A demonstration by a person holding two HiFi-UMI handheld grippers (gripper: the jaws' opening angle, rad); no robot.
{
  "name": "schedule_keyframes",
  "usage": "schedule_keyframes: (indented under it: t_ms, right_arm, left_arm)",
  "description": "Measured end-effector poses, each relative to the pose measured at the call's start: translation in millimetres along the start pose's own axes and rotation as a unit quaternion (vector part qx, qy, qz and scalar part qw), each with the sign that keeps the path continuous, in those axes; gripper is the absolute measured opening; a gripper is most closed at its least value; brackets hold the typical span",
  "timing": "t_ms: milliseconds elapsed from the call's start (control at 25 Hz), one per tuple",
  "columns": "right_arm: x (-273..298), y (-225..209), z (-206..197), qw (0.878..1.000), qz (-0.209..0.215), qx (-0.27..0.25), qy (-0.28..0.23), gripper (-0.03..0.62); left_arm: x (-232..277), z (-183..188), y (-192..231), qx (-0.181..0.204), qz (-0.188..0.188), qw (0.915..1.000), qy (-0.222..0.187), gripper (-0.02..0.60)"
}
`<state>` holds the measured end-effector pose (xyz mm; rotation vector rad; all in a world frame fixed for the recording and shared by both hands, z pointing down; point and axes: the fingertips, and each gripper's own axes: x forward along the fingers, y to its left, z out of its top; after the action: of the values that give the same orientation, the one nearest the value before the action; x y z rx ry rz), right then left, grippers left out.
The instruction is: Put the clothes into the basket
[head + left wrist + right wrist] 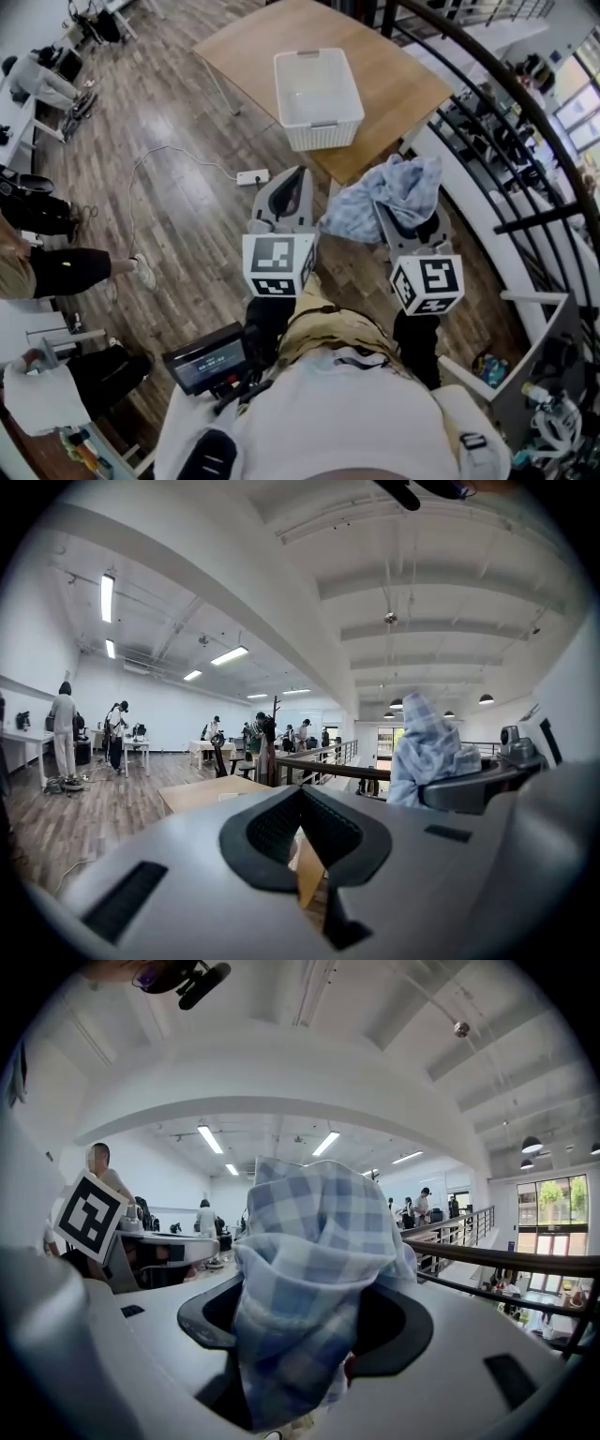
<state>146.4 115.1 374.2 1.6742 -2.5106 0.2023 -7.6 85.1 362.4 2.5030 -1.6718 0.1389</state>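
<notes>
Rt hand-held gripper (410, 223) clamped on a cloth (386, 192), jaws standing wide w/ the bundle filling the gap btwn the dark pads. Cloth soft and crumpled, pale blue-and-white check, bunched into a lumpy peak above the jaws w/ loose folds spilling toward the lt side in head view. Held up in the air, showing over the near corner of the tabletop (403, 84), apart from the basket (323, 131). Basket white plastic, rectangular w/ rounded corners and a slotted band along the near wall, sitting on the tabletop's smooth light wood. Lt hand-held gripper (298, 180) drawn together, grey shells tapering to a point, dark textured pads w/ nothing btwn them, just beside the cloth. Below, floor (169, 112) of grey-brown wood-grain planks w/ a white power strip (252, 176) and thin cable.
</notes>
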Motion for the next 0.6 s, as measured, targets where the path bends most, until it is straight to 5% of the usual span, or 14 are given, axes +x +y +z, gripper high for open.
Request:
schedule_keyframes:
  t_ms: [600]
  right_arm:
    - [195.5, -4.2, 19.6, 0.998, -0.008, 0.007, 0.054, 0.308]
  left_arm:
    - [143.5, 9.7, 147.1, -0.039, 0.000, 0.9988, 0.029, 0.002]
